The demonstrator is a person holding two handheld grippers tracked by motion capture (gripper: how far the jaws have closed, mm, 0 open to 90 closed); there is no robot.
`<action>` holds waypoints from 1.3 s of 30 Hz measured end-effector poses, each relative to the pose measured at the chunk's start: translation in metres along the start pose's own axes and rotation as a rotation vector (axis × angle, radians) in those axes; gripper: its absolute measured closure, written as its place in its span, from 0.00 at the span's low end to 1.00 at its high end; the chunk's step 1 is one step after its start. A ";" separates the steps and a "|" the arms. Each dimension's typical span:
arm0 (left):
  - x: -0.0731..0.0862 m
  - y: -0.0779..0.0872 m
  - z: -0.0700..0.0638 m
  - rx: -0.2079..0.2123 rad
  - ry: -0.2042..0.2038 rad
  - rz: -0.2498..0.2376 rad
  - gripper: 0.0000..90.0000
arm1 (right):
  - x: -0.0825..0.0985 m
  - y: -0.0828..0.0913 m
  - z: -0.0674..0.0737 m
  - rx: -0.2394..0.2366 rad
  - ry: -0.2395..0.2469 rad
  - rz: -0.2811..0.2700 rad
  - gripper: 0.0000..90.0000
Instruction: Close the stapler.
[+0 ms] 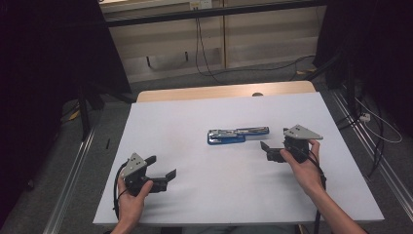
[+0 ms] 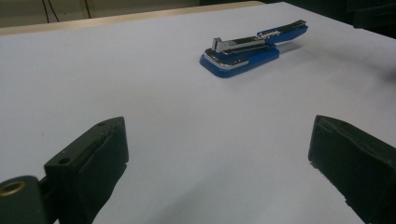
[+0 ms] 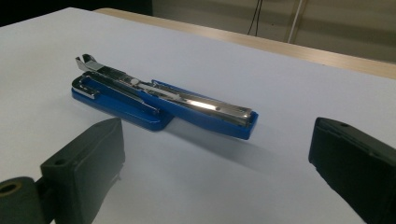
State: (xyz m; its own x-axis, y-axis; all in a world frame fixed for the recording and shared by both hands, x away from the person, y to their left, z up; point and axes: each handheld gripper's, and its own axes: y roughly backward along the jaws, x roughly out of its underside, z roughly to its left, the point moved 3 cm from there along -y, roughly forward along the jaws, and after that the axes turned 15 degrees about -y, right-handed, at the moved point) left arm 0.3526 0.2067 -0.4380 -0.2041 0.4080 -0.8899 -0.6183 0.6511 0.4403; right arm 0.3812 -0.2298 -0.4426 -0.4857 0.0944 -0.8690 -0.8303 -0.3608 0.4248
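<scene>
White desk (image 1: 195,195) lies under both our tools. Our left gripper (image 1: 163,170) waits well short of the blue stapler (image 1: 237,135), jaws spread wide and holding nothing. Our right gripper (image 1: 267,150) sits just beside the stapler, jaws spread too. The stapler lies flipped open mid-desk. We think it could slide or snap shut if we pinch one end. Up close, the right gripper view shows its shiny metal track (image 3: 205,103).

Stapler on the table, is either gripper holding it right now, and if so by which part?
Nothing is held. The blue stapler lies swung open on the white table, apart from the left gripper and right gripper, both with jaws open.
</scene>
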 end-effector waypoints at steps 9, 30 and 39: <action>0.004 0.001 0.006 -0.016 -0.003 0.005 0.06 | 0.006 0.002 -0.006 0.016 -0.010 -0.006 0.03; -0.029 -0.033 0.009 -0.014 -0.024 -0.066 0.07 | 0.014 -0.002 -0.011 0.014 0.021 0.048 0.07; -0.040 -0.062 0.011 -0.029 -0.061 -0.050 0.07 | 0.013 -0.003 -0.011 0.004 0.008 0.037 0.14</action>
State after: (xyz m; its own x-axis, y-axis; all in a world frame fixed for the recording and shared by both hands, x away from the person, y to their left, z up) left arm 0.4078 0.1572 -0.4289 -0.1269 0.4143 -0.9013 -0.6482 0.6531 0.3915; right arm 0.3807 -0.2373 -0.4579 -0.5140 0.0736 -0.8547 -0.8128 -0.3602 0.4578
